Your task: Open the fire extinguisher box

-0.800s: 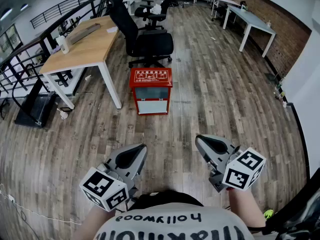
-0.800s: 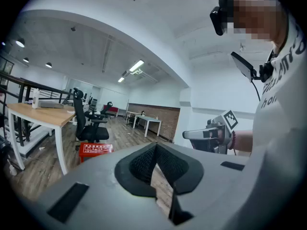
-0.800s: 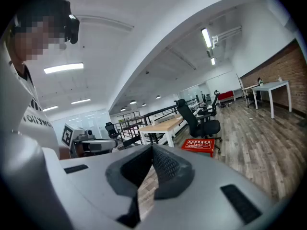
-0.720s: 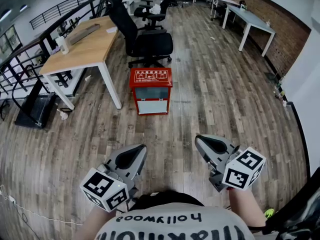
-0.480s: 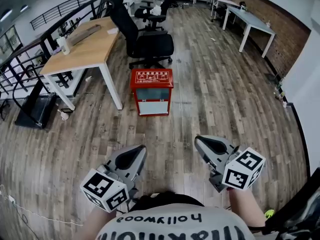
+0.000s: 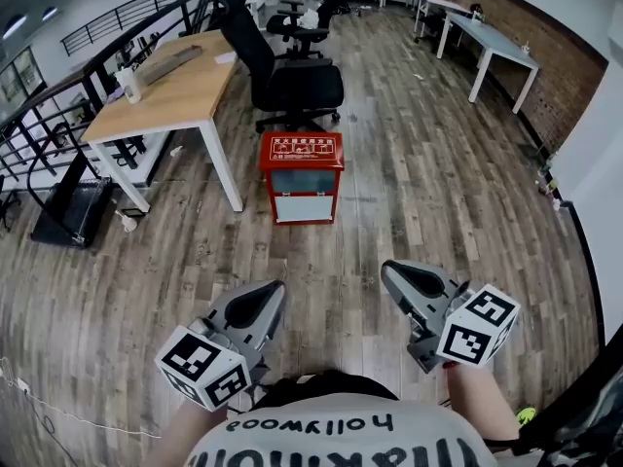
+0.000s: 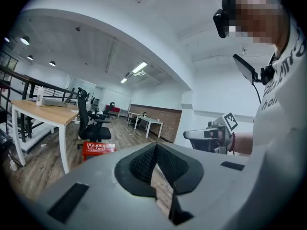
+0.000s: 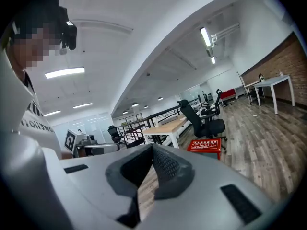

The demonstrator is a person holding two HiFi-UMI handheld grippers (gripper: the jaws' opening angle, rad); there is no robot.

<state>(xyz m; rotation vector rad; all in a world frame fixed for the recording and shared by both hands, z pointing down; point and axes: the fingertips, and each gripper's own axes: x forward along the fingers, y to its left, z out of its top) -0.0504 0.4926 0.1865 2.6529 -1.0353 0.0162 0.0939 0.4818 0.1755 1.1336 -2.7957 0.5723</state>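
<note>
1. While the person stands well back on the wooden floor, the fire extinguisher box sits at 12 o'clock from them. It is upright, with its pale front panel facing the camera. It looks closed, so I judge that the opening has not begun.
2. Just beside the box, at its 9 o'clock, is a leg of the desk. At its 12 o'clock stands an office chair. Both block the back and one side, which likely explains the head-on approach from the front.
3. At 7 o'clock in the head view, the left gripper is clenched on nothing. In the left gripper view its ribbed pads meet, with only floor showing past them. The red box is small and far off at 10 o'clock of the jaws.
4. At 5 o'clock in the head view, the right gripper is likewise closed and empty. In the right gripper view the box lies at 2 o'clock of the joined jaws.
5. Both grippers are carried close to the body, near level and aimed roughly ahead. This looks like a travelling posture rather than a reach, since the box is well apart from either tip.
6. Which edge of the box carries a latch or handle is too small to tell.
</note>
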